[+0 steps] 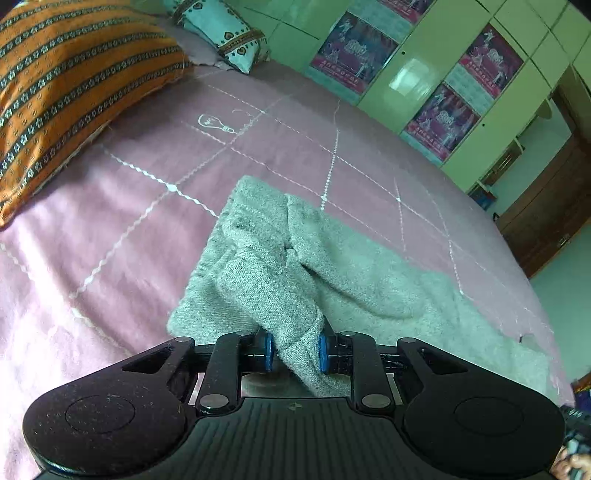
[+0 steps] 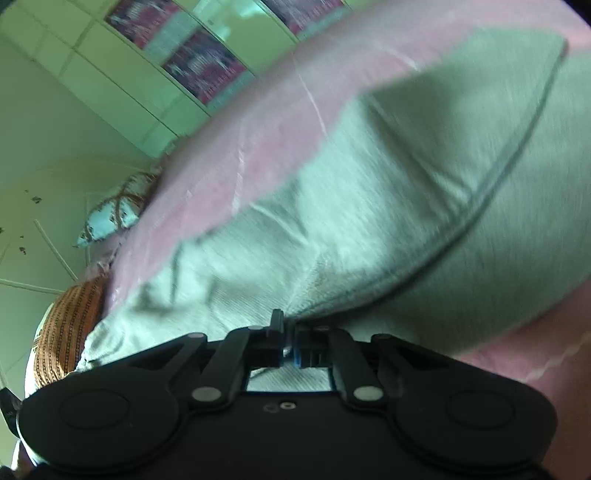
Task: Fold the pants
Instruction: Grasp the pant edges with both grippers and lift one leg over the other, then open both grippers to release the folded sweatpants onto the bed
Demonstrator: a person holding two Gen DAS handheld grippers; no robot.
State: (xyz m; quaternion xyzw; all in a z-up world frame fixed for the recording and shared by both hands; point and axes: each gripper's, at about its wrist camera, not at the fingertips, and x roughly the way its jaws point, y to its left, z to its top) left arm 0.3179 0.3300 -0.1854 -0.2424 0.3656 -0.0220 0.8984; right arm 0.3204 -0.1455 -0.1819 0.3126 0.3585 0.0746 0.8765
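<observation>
A bed (image 1: 129, 192) under a pink quilted bedspread carries everything. Beyond its far edge stands a green wardrobe (image 1: 417, 74) with posters stuck to its doors. An orange striped pillow (image 1: 62, 88) lies at the bed's far left corner, and a pale blue patterned pillow (image 1: 225, 33) sits just beyond it, closer to the wardrobe.

The grey knit pants (image 1: 354, 273) lie across the middle of the bed and reach toward its near edge; part of the cloth is lifted and draped over itself in loose folds. In the right wrist view, which is blurred by motion, the pants (image 2: 388, 206) fill most of the picture, with a dark seam curving across the fabric.

The left hand-held gripper (image 1: 295, 350) has a raised fold of the pants clamped between its blue pads (image 1: 269, 349), the cloth bunched in the narrow gap. The right hand-held gripper (image 2: 289, 343) has its fingers drawn almost together at the edge of the pants, with cloth running in between them.
</observation>
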